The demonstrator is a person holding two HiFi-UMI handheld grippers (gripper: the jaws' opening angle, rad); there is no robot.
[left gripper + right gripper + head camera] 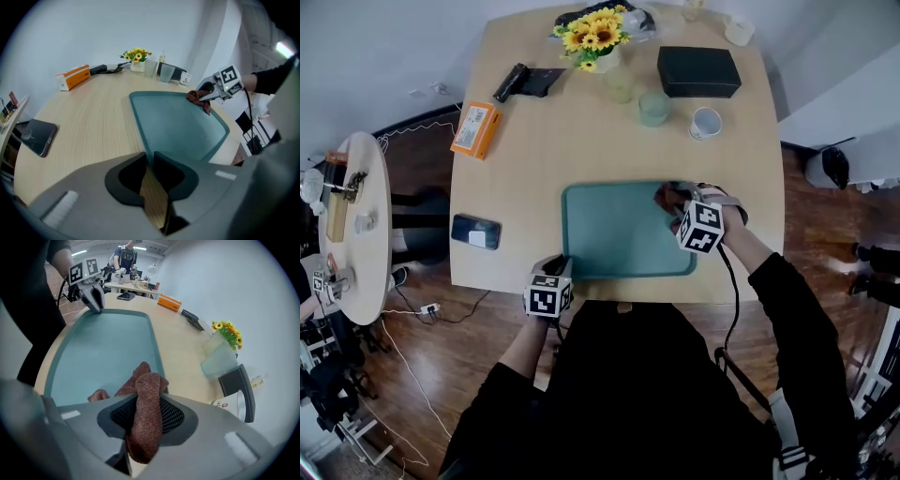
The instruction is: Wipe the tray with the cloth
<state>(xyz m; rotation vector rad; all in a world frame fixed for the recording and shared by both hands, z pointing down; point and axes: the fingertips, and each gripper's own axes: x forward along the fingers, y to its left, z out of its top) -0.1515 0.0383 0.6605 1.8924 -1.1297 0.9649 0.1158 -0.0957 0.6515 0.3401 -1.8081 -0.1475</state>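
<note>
A teal tray (614,239) is seen lying on a pale wooden table (525,169), near the lower edge of the tabletop in the head view. The left gripper (150,157) is set at the tray's lower left corner, and its fingers are drawn almost together, with the thin rim of the tray pinched between their tips. The right gripper (149,401) is held over the tray's upper right corner; its fingers are clamped on a reddish-brown cloth (147,418), which is bunched between them. The loose end of the cloth is spread on the tray's surface just inside the right rim. Left of the tray, a dark phone (476,231) is laid flat on the table. Further up the frame, an orange box (475,128) is placed near the table's left edge, and 1 bunch of sunflowers (592,28), a black box (698,71), a translucent cup (653,107) and a white mug (706,123) are grouped at the top.
</note>
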